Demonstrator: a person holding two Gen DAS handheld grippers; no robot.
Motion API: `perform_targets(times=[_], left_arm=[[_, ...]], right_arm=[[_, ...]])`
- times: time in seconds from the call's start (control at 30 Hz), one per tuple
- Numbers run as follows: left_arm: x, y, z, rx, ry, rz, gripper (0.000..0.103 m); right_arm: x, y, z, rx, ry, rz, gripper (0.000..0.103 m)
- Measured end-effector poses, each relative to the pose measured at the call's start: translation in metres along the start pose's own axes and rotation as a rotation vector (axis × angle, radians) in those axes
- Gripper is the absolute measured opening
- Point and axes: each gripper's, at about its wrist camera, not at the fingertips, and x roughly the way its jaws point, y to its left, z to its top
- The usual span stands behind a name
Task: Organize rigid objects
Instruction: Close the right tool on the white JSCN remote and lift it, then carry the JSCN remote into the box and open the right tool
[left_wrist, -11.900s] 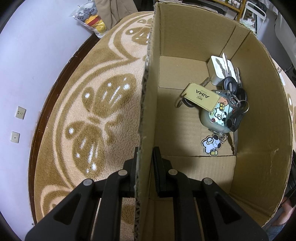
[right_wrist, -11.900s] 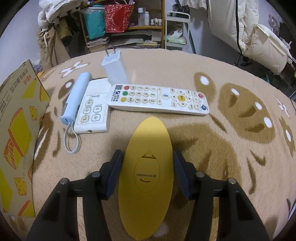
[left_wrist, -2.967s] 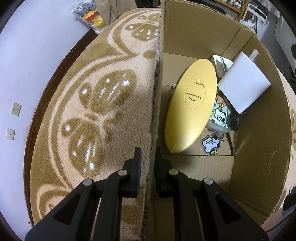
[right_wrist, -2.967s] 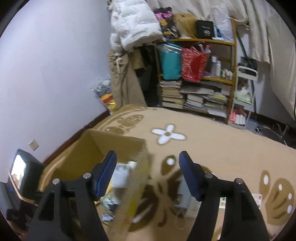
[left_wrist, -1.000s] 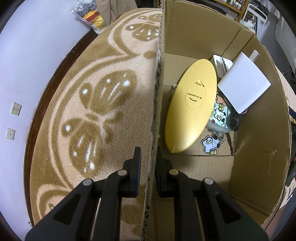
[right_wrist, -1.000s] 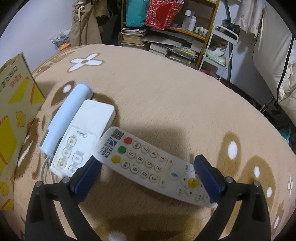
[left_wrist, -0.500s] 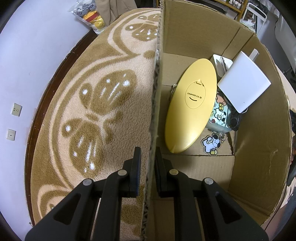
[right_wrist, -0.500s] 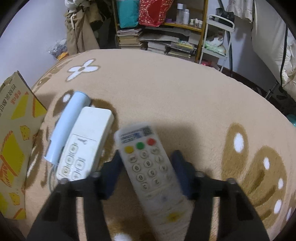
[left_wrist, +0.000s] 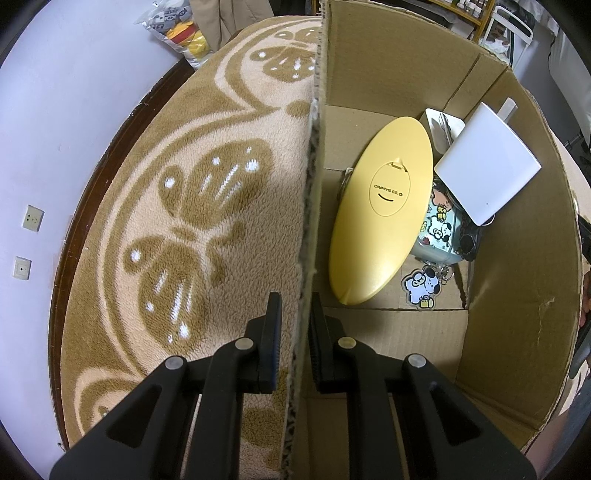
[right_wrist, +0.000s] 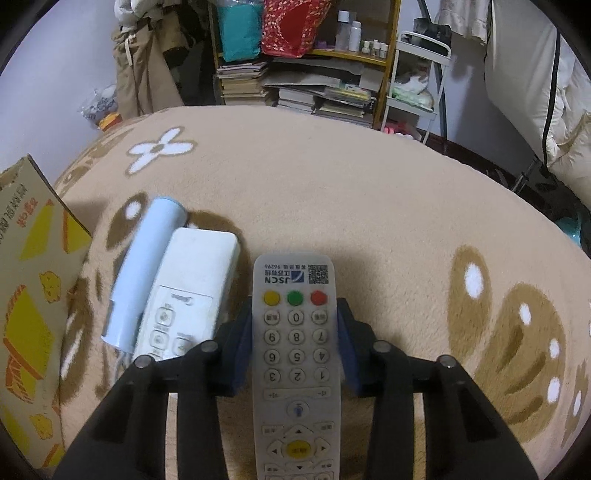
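Left gripper (left_wrist: 293, 317) clamped on cardboard box (left_wrist: 517, 236) wall, yellow oval case (left_wrist: 382, 210) inside, right gripper (right_wrist: 295, 332) closed around white JSCN remote (right_wrist: 295, 354), smaller white remote (right_wrist: 186, 291) just beside.

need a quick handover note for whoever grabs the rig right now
Left claw: shut on the near wall of the brown cardboard box, steadying it.
Right claw: shut on the long white numbered remote, flanks pinched, buttons up.
Done: yellow oval case, white square charger and cartoon keychain bundle lie in the box.
Left: box the held remote, then the small white remote and pale blue cylinder lying side by side on the beige rug.
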Motion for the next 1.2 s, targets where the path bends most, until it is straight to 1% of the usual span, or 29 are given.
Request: perform_targets(times=[0.13, 0.37, 0.63, 0.87, 1.03, 1.2], left_arm=[[0.0, 0.0, 0.0, 0.001, -0.001, 0.0, 0.014], [0.0, 0.0, 0.0, -0.001, -0.001, 0.0, 0.014], [0.0, 0.001, 0.001, -0.004, -0.001, -0.001, 0.014], [0.0, 0.002, 0.001, -0.005, -0.001, -0.002, 0.014], [0.001, 0.002, 0.001, -0.005, -0.001, -0.002, 0.014], [0.001, 0.002, 0.001, -0.005, -0.001, -0.003, 0.014]], right_arm=[[-0.005, 0.008, -0.001, -0.008, -0.011, 0.038, 0.044], [-0.019, 0.016, 0.001, -0.011, -0.049, 0.026, 0.044], [-0.038, 0.025, 0.011, -0.014, -0.09, 0.054, 0.044], [-0.067, 0.049, 0.025, -0.018, -0.139, 0.127, 0.044], [-0.096, 0.077, 0.037, -0.038, -0.197, 0.212, 0.044], [-0.117, 0.106, 0.046, -0.076, -0.231, 0.272, 0.044]])
